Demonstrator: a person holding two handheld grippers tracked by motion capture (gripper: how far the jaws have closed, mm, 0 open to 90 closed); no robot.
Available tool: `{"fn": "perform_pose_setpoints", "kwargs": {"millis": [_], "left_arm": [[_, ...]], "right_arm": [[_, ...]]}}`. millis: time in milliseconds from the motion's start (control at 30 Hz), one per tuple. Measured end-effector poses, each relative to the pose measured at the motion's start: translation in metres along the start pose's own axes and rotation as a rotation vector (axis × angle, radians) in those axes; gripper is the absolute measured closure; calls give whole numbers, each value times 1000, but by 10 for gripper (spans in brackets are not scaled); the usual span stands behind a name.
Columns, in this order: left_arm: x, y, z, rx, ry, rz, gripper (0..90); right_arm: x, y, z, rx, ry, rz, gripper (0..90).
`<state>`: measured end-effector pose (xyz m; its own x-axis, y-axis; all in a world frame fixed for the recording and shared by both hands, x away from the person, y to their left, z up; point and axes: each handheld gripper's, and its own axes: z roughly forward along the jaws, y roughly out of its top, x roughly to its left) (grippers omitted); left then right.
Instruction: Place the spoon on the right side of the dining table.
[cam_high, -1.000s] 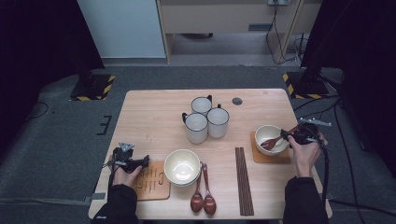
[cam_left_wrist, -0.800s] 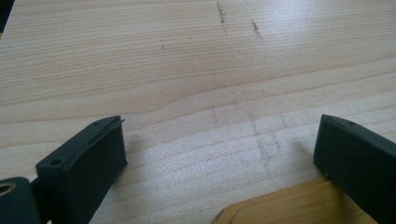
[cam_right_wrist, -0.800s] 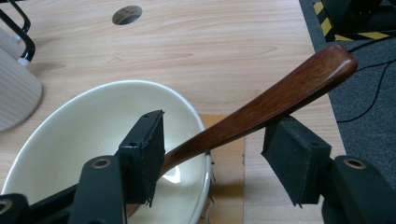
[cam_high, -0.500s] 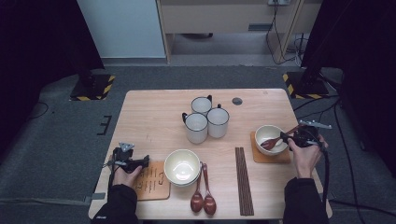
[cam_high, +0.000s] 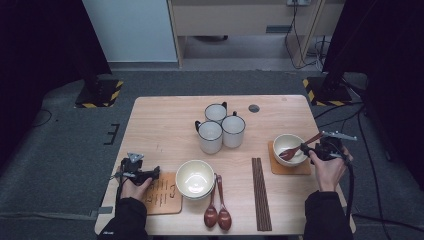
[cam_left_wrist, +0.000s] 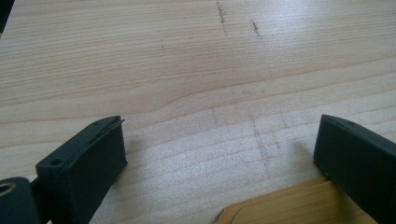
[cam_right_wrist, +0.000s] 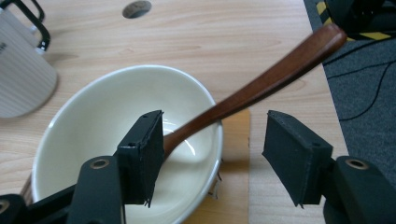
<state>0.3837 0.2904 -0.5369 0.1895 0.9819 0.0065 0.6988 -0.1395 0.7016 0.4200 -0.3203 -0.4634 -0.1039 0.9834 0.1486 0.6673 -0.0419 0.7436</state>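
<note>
Resting in the bowl (cam_high: 290, 146) at the right of the high view, the spoon (cam_high: 298, 149) leans on the rim with its handle angled up toward the right gripper (cam_high: 312, 150). That bowl sits on a coaster (cam_high: 274, 167) near the bench (cam_high: 165, 120) edge. The left gripper (cam_high: 152, 173) lies at the lower left over a second coaster (cam_high: 165, 197), beside another bowl (cam_high: 195, 178). Three mugs (cam_high: 220, 129) stand mid-frame; two spoons (cam_high: 217, 212) and chopsticks (cam_high: 260, 192) lie at the bottom, well apart from the work.

In the left gripper view the fingers (cam_left_wrist: 84, 168) stand apart with nothing between them, over bare bench (cam_left_wrist: 187, 70), a coaster corner (cam_left_wrist: 289, 207) at the bottom.

In the right gripper view the fingers (cam_right_wrist: 299, 156) are spread, and the spoon (cam_right_wrist: 261, 84) handle passes between them, close against the left-hand finger, not pinched. It looks like stiff, light, smooth wood that may slip or pivot; the mid-handle above the rim (cam_right_wrist: 212, 140) seems the best hold. The bowl (cam_right_wrist: 93, 121) is likely ceramic and breakable, and its rim crowds the lower finger. A mug (cam_right_wrist: 21, 77) sits upper left.
</note>
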Motion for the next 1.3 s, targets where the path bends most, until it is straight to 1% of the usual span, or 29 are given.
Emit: {"fn": "perform_pose_setpoints", "kwargs": {"millis": [133,267,433,533,667,867,933,1033,1133,1300], "left_arm": [[0,0,0,0,0,0,11],[0,0,0,0,0,0,11],[0,0,0,0,0,0,11],[0,0,0,0,0,0,11],[0,0,0,0,0,0,11],[0,0,0,0,0,0,11],[0,0,0,0,0,0,11],[0,0,0,0,0,0,11],[0,0,0,0,0,0,11],[0,0,0,0,0,0,11]], "right_arm": [[5,4,-5,-24,7,-10,376],[9,7,-8,-33,17,-21,375],[16,12,-10,-49,30,-47,377],[19,17,-10,-55,38,-60,377],[21,21,-4,-54,51,-88,372],[20,25,0,-59,48,-104,372],[18,26,2,-60,55,-97,374],[16,26,6,-47,62,-90,379],[13,27,10,-41,78,-103,385],[10,27,14,-44,83,-108,385]]}}
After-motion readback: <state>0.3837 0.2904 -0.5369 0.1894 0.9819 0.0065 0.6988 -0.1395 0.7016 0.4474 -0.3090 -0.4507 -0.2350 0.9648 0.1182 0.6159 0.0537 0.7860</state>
